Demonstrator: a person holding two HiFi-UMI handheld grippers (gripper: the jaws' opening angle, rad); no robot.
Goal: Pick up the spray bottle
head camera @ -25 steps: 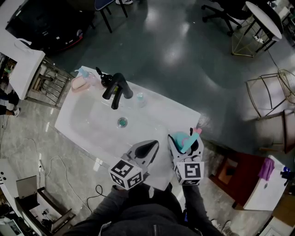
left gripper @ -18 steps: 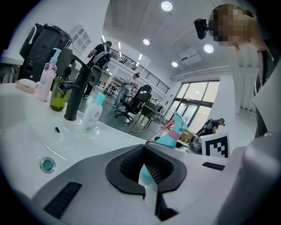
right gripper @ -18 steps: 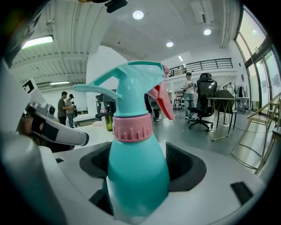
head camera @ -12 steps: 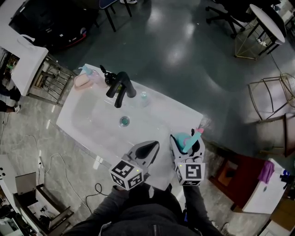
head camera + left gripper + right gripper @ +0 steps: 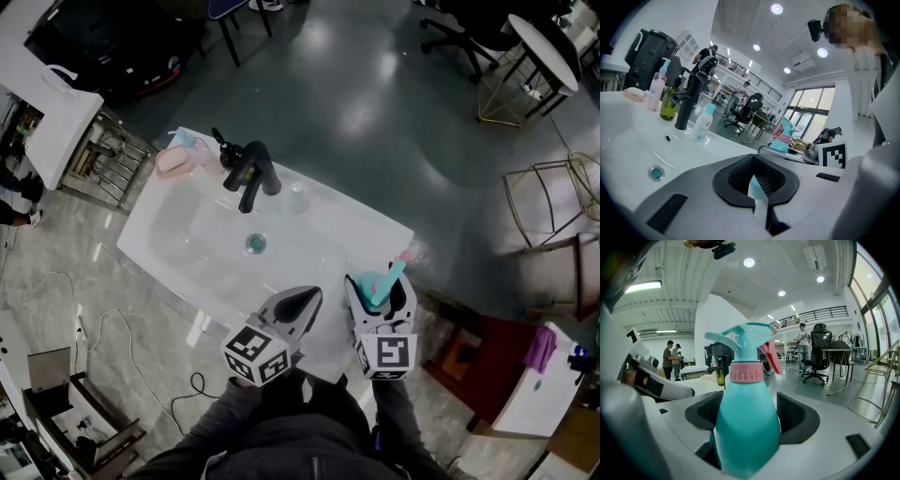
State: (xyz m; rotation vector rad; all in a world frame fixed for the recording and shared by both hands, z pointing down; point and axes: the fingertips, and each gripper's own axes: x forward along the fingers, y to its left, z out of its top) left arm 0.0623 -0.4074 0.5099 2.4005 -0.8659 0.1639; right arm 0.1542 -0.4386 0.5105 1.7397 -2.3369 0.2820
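Note:
The spray bottle [image 5: 747, 427] is teal, with a pink collar and a pink trigger. My right gripper [image 5: 752, 416] is shut on its body and holds it upright. In the head view the bottle [image 5: 382, 284] stands in the right gripper [image 5: 378, 292] above the near right corner of the white sink [image 5: 187, 225]. My left gripper [image 5: 306, 302] hovers just to its left over the sink's front rim, its jaws shut to a point with nothing in them. The left gripper view shows the spray bottle [image 5: 785, 135] beyond its own shut jaws [image 5: 757, 183].
A black faucet [image 5: 251, 171] stands at the back of the sink, with a drain [image 5: 255, 244] in the basin. Next to the faucet are a small clear bottle [image 5: 297, 198], pump bottles and a pink soap [image 5: 172, 161]. A dark red cabinet [image 5: 469, 352] stands at the right.
The head view has drifted slightly, so the sink sits a little further right and up. Both grippers have hardly moved, and the right one still holds the spray bottle.

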